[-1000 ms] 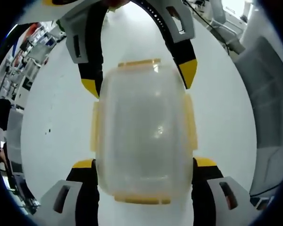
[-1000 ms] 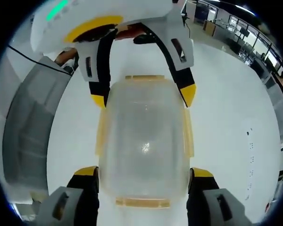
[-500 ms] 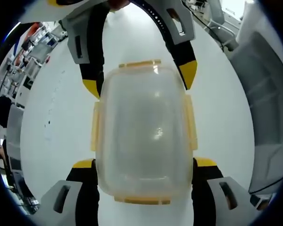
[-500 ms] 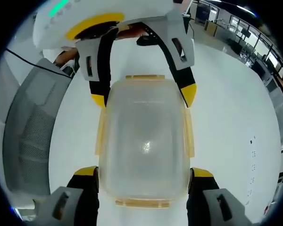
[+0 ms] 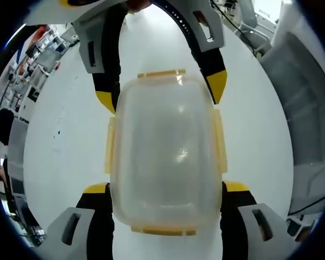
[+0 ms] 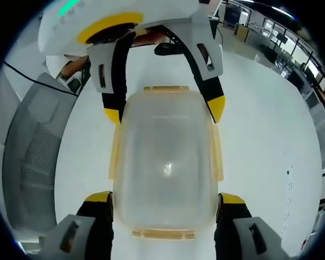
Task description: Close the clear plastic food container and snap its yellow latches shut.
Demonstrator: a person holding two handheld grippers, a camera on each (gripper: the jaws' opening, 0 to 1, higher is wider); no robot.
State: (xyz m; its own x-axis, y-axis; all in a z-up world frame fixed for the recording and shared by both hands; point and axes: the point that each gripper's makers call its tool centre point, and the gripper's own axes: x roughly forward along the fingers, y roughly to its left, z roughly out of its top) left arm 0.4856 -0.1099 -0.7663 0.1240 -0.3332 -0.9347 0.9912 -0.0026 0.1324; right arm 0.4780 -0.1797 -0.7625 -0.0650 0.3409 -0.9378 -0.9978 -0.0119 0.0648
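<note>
Container: the clear plastic food container (image 5: 165, 157) is sitting on the white surface (image 5: 65, 135), lid on, lying between the two grippers; in the right gripper view it (image 6: 165, 162) is lying the same way.
Latches: the yellow latches (image 5: 220, 142) are showing along both long sides and at both short ends (image 6: 163, 233); whether they are snapped home, cannot tell.
Left gripper (image 5: 165, 187): its jaws are standing apart, the yellow tips pressing against the near corners of the container, one on each side.
Right gripper (image 6: 165, 196): its jaws are also standing apart, bracketing the opposite end, tips touching the container's sides.
Cross view: each gripper is appearing at the top of the other's view, the right one (image 5: 161, 89) straddling the far end, the left one (image 6: 165, 111) likewise.
Surroundings: a grey mesh chair back (image 6: 35, 157) is standing beside the surface.
</note>
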